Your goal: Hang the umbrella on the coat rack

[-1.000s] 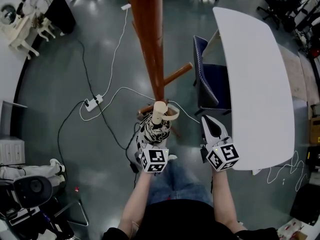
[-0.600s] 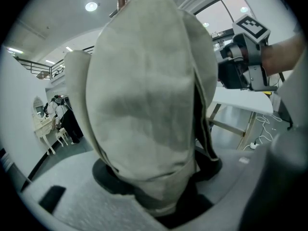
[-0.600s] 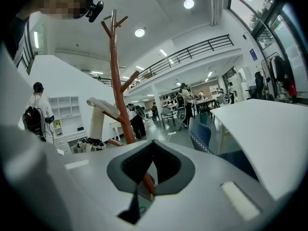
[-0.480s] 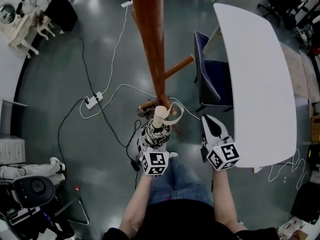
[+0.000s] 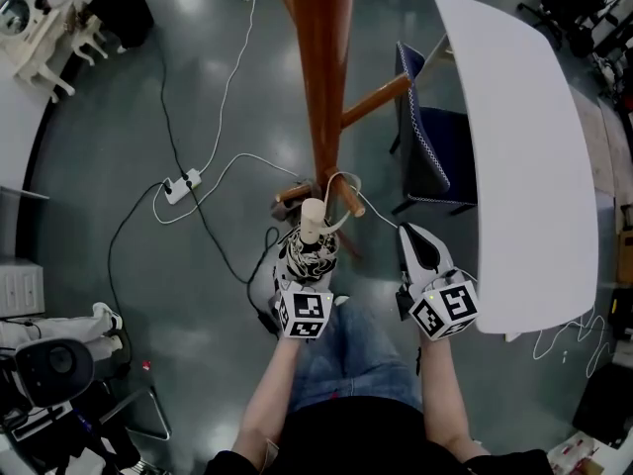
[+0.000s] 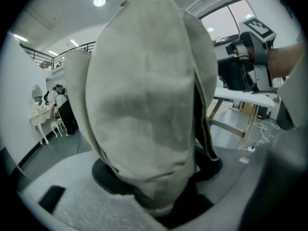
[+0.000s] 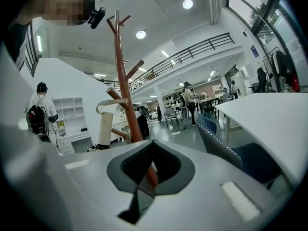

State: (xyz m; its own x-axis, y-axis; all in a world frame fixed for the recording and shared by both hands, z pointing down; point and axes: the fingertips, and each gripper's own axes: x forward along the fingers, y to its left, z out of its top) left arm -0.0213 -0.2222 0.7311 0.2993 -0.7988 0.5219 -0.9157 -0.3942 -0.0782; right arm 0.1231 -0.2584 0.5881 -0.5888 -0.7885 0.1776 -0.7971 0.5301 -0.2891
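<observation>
My left gripper is shut on the folded black-and-white umbrella, which stands upright in it. The umbrella's cloth fills the left gripper view. Its cream handle points at the brown coat rack pole. The pale strap loop lies against a short low peg; I cannot tell whether it is round the peg. My right gripper is to the right of the umbrella, shut and holding nothing. In the right gripper view the handle and strap stand left of the pole.
A long white table runs down the right, with a blue chair tucked beside it, close to the rack. A power strip and white and black cables trail over the grey floor to the left. The rack's feet spread around its base.
Both grippers have sunk a little. The umbrella's handle has come nearer the pole, and the strap loop now lies at the low peg instead of hanging beside the handle.
</observation>
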